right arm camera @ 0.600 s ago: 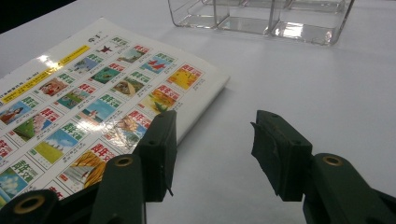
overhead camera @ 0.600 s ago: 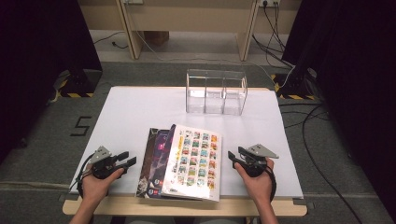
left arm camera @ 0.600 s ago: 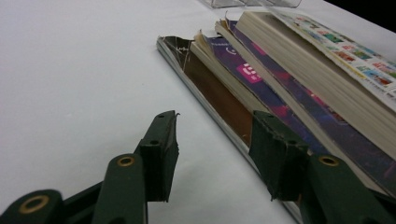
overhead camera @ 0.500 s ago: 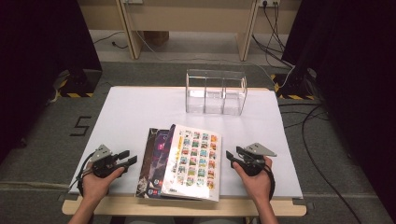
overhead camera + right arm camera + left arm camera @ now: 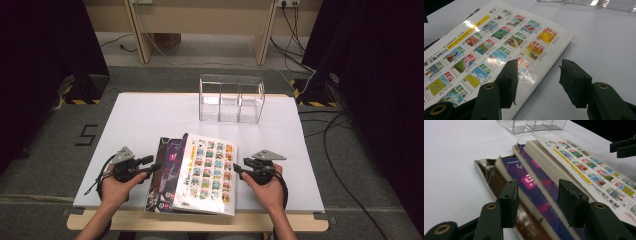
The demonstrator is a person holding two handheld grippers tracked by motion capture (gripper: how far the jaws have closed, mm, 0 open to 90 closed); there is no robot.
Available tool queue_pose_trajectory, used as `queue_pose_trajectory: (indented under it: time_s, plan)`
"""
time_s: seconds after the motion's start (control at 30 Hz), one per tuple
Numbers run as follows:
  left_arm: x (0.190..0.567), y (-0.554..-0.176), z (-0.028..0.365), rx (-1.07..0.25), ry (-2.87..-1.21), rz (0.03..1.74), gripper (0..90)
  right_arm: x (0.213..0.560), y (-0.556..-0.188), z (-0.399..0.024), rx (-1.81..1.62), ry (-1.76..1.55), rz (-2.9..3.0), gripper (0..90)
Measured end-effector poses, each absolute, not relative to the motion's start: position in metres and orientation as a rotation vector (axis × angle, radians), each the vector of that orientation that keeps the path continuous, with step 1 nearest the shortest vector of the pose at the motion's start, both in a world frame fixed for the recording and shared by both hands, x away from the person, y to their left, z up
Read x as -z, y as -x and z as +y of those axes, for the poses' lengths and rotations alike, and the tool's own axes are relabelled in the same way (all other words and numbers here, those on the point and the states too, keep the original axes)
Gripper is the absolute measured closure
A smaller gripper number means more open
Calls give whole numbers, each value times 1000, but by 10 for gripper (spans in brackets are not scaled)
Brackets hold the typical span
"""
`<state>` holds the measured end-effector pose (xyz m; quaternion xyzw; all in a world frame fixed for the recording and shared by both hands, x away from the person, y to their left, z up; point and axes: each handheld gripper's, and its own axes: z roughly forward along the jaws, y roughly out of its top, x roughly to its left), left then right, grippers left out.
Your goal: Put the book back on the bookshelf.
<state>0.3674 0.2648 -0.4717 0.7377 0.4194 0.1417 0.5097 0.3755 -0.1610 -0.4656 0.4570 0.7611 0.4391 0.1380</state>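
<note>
Three books lie stacked and fanned near the table's front edge. The top book (image 5: 207, 172) is white with a grid of small colour pictures, over a purple book (image 5: 171, 159) and a dark brown book (image 5: 156, 175). My left gripper (image 5: 150, 164) is at the stack's left side, open. Its jaws stand over the edges of the purple book (image 5: 529, 181) and the brown book (image 5: 490, 171), pads apart from them. My right gripper (image 5: 239, 167) is open at the stack's right side. One jaw hovers over the white cover (image 5: 499, 42), the other over bare table.
A clear plastic organiser (image 5: 231, 98) with three compartments stands at the back centre of the white table (image 5: 145, 117). The other gripper's jaws (image 5: 624, 146) show at the far right of the left gripper view. Cables lie on the floor beyond the table.
Both grippers have edged inward toward the book stack, the left one rightward and the right one leftward. The books have not moved.
</note>
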Motion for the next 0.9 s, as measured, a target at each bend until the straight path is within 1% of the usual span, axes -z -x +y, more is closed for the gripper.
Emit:
queue_pose_trajectory:
  time_s: [0.13, 0.17, 0.4, 0.47, 0.5, 0.53, 0.7, 0.73, 0.9]
  plan:
    - [467, -376, 244, -295, -1815, 984, 514, 465, -377, -158, -1290, -1345, 2235, 487]
    - [466, -380, 234, -258, -1835, 967, 519, 465, -377, -155, -1304, -1359, 2267, 483]
    - [473, -395, 205, -156, -1886, 957, 521, 467, -377, -149, -1250, -1384, 2346, 462]
    - [474, -396, 202, -141, -1882, 962, 516, 469, -377, -149, -1240, -1396, 2360, 457]
    - [476, -400, 198, -115, -1880, 977, 497, 472, -378, -148, -1213, -1408, 2392, 453]
    - [476, -400, 198, -115, -1880, 977, 491, 472, -378, -148, -1213, -1408, 2392, 453]
    - [480, -406, 195, -76, -1867, 1025, 486, 476, -382, -149, -1238, -1482, 2402, 426]
    - [480, -407, 195, -71, -1864, 1030, 486, 477, -385, -149, -1267, -1522, 2405, 401]
    - [481, -409, 192, -37, -1855, 1064, 485, 476, -389, -147, -1249, -1510, 2426, 379]
